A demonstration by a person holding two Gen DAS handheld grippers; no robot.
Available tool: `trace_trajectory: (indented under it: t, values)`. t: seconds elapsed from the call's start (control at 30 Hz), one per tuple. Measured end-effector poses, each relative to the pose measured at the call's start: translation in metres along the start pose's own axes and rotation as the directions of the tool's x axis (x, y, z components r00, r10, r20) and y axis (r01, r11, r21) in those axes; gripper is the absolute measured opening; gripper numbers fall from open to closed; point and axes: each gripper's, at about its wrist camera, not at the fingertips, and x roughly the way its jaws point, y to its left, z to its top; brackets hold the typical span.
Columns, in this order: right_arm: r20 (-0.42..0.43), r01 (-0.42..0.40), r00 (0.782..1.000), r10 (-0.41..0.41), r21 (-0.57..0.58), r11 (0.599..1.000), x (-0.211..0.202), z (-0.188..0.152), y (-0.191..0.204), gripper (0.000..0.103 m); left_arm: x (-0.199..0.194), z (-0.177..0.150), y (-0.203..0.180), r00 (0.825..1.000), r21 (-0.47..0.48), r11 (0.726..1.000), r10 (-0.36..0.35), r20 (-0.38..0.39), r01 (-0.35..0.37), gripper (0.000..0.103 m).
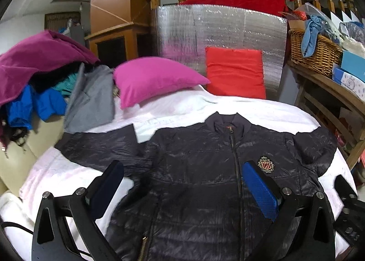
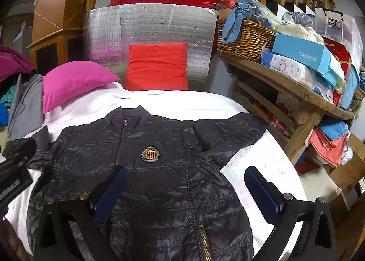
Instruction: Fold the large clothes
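A dark navy quilted jacket (image 1: 196,169) (image 2: 159,169) lies flat and zipped, front up, on a white blanket (image 1: 182,105) (image 2: 262,160), collar away from me, both sleeves spread out. A crest badge (image 1: 265,164) (image 2: 150,153) sits on its chest. My left gripper (image 1: 182,181) hovers open above the jacket's left half, with nothing between its blue pads. My right gripper (image 2: 186,186) is open over the jacket's right half near the right sleeve, also empty. The other gripper shows at each view's edge.
A pink pillow (image 1: 152,78) (image 2: 75,80) and a red cushion (image 1: 235,71) (image 2: 157,64) lie beyond the collar against a silver foil panel (image 1: 219,30). A heap of clothes (image 1: 45,83) sits left. A wooden table (image 2: 296,92) with a wicker basket (image 2: 244,39) and boxes stands right.
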Motion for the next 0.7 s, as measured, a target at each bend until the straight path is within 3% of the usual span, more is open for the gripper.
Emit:
trace_trajectory:
  t: [0.17, 0.27, 0.37, 0.43, 0.5, 0.53, 0.6, 0.7]
  values:
    - [-0.033, -0.052, 0.998, 0.056, 0.094, 0.994, 0.043, 0.008, -0.033, 0.103, 0.061, -0.017, 0.009, 0.989, -0.057, 0.996, -0.068, -0.131, 0.061, 0.103]
    - [-0.051, -0.131, 0.988, 0.147, 0.230, 0.964, 0.088, 0.015, -0.073, 0.103, 0.080, -0.033, 0.016, 0.988, -0.091, 0.993, -0.089, -0.128, 0.078, 0.103]
    - [-0.084, -0.221, 0.956, 0.282, 0.432, 0.875, 0.157, 0.014, -0.131, 0.103, 0.095, -0.037, 0.024, 0.978, -0.175, 0.974, -0.169, -0.122, 0.146, 0.103]
    - [-0.102, -0.228, 0.934, 0.342, 0.569, 0.790, 0.200, 0.006, -0.168, 0.103, 0.099, -0.035, 0.025, 0.981, -0.185, 0.973, -0.160, -0.106, 0.138, 0.103]
    - [-0.065, -0.243, 0.918, 0.392, 0.688, 0.683, 0.236, -0.002, -0.206, 0.103, 0.101, -0.032, 0.022, 0.988, -0.146, 0.982, -0.131, -0.082, 0.118, 0.103]
    - [-0.044, -0.259, 0.912, 0.408, 0.711, 0.654, 0.249, -0.003, -0.219, 0.103, 0.102, -0.031, 0.019, 0.990, -0.125, 0.986, -0.118, -0.076, 0.108, 0.103]
    - [-0.044, -0.245, 0.914, 0.403, 0.732, 0.635, 0.269, -0.004, -0.236, 0.103, 0.105, -0.029, 0.013, 0.992, -0.078, 0.993, -0.097, -0.075, 0.091, 0.103]
    - [-0.027, -0.228, 0.915, 0.402, 0.787, 0.573, 0.303, -0.010, -0.259, 0.097, 0.112, -0.030, 0.002, 0.989, -0.020, 0.995, -0.096, -0.117, 0.094, 0.103]
